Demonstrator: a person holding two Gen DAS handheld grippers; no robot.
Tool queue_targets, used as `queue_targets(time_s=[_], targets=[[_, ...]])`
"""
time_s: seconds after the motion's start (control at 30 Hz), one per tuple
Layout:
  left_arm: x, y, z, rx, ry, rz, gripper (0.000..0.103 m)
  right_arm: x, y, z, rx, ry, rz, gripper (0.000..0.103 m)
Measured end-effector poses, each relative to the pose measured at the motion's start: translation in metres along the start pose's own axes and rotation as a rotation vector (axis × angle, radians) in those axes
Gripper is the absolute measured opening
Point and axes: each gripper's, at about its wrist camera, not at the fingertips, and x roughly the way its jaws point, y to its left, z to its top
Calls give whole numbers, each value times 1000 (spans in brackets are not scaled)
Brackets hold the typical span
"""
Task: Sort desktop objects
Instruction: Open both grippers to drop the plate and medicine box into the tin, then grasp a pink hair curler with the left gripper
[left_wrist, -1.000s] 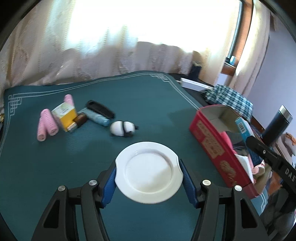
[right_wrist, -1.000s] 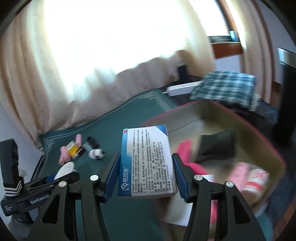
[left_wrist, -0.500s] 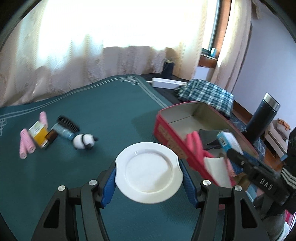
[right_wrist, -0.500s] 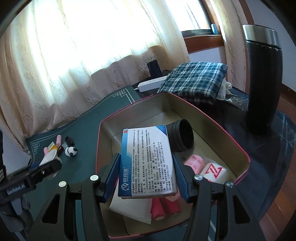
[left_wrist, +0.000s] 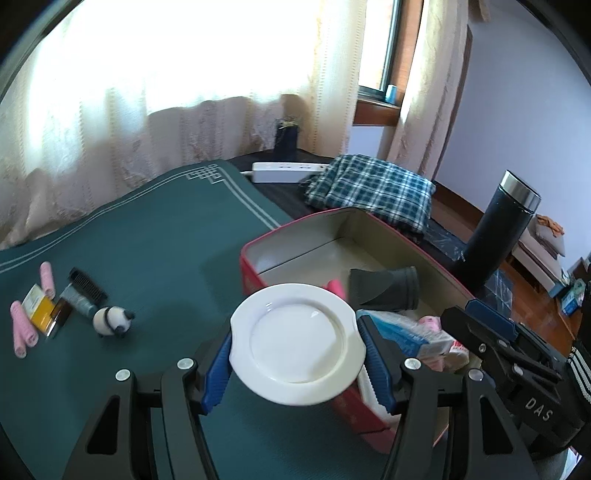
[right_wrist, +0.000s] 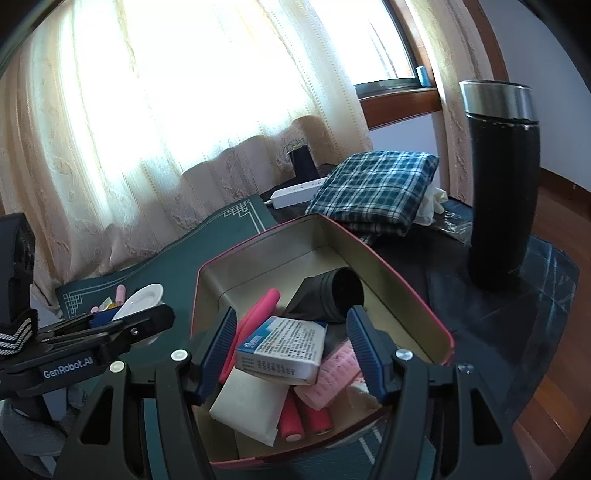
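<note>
My left gripper is shut on a white plate and holds it over the near left corner of the red tin box. My right gripper is open above the same box. A blue-and-white carton lies loose in the box on top of pink rollers, a white packet and a black cup. On the green mat at the left lie a panda toy, pink rollers, a yellow box and a black comb.
A tall black flask stands right of the box. A folded plaid cloth and a white power strip lie behind it. Curtains hang along the far edge. My left gripper's body sits at the left.
My right gripper opened and let go of the carton, which now lies in the box. My left gripper carried the plate to the right, over the box's corner.
</note>
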Motion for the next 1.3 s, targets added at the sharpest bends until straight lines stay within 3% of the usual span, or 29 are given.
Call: queue_targets(time_s=[0.3,0.37,0.4,0.5,0.63,0.77,0.93,1.0,1.2,1.3], targets=[[22,-15,20,27,-4,-40,65,-2,-9,2,1,-8,-57,66],[26,-17,22,33,1,-54,69,-2,-10,2,0,-8,-62,66],[27,-18,23,38,2,-57,76,-2,-10,2,0,-6,-63,66],[28,-16,22,43,-1,-54,78,1,-8,1,-4,-2,-71,66],[26,-1,20,9,-2,-40,78,5,-3,0,-19,6,-89,66],[23,19,18,-39,-7,-22,78,9,5,-1,-84,20,-160,66],[18,37,11,-71,-8,-4,78,28,17,-6,-182,113,-221,69],[18,44,7,-80,-3,4,78,26,21,-8,-199,109,-227,70],[13,67,-7,-129,3,16,78,21,42,1,-232,80,-153,72],[8,79,-13,-157,3,21,78,32,50,5,-223,129,-64,73]])
